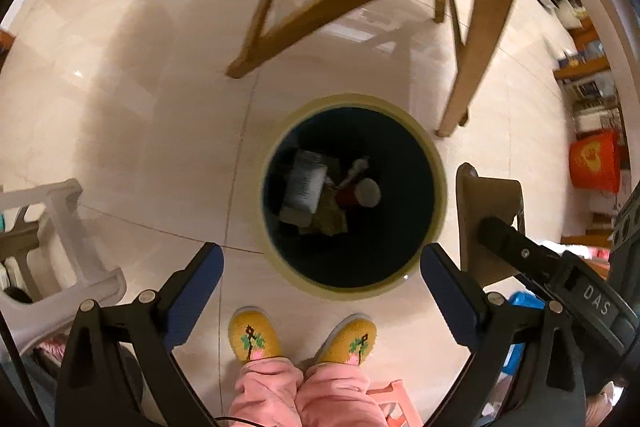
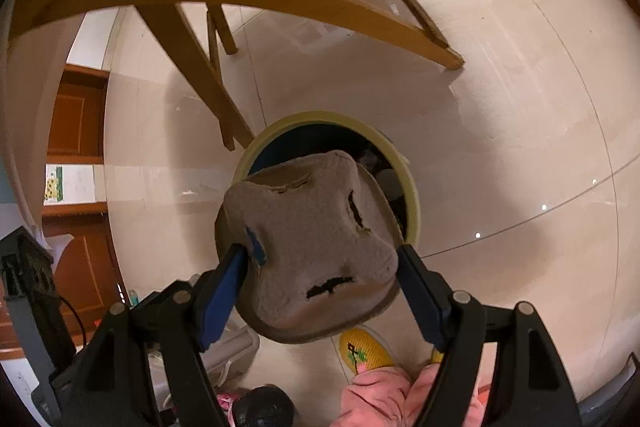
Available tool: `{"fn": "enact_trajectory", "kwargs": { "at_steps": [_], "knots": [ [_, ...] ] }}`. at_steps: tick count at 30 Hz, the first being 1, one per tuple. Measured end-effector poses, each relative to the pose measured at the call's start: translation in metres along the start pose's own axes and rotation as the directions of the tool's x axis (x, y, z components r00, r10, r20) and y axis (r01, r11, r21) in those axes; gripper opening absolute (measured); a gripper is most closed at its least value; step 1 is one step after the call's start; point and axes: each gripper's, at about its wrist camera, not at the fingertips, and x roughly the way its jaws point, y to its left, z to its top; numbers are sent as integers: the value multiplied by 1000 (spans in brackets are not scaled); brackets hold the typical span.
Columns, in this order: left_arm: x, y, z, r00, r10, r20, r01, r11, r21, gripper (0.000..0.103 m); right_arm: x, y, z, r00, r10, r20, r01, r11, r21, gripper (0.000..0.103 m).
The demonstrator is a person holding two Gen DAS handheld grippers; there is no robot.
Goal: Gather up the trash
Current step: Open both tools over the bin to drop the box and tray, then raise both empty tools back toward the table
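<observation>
From the left wrist, the left gripper [image 1: 320, 275] hung with jaws wide and empty above the trash bin [image 1: 438, 163], which held scraps. From the right wrist, the right gripper [image 2: 322, 267] clamped a grey pulp cup carrier [image 2: 308, 239] partly over the bin's near edge; released there, it might catch the rim and fall to the floor [image 2: 500, 107].

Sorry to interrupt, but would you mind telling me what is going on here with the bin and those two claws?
A person in pink trousers and yellow slippers stands over a round waste bin on the tiled floor, a claw in each hand. The right claw is clamped on a grey moulded-pulp cup carrier, held just above the bin's rim. The left claw is open and empty over the bin, which already holds a few scraps.
</observation>
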Motion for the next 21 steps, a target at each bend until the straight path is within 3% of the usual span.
{"fn": "enact_trajectory", "kwargs": {
  "at_steps": [5,12,21],
  "knots": [
    [-13,23,0,999,31,34,-29,998,-61,98,11,18,4,1000,-10,-2,10,999,-44,77],
    [-37,45,-3,994,54,92,-44,994,-102,98,2,42,2,996,-45,84,54,993,-108,83],
    [-86,50,-14,988,45,150,-26,992,-126,98,-33,60,-13,993,-41,114,57,988,-142,84]
  ]
}}
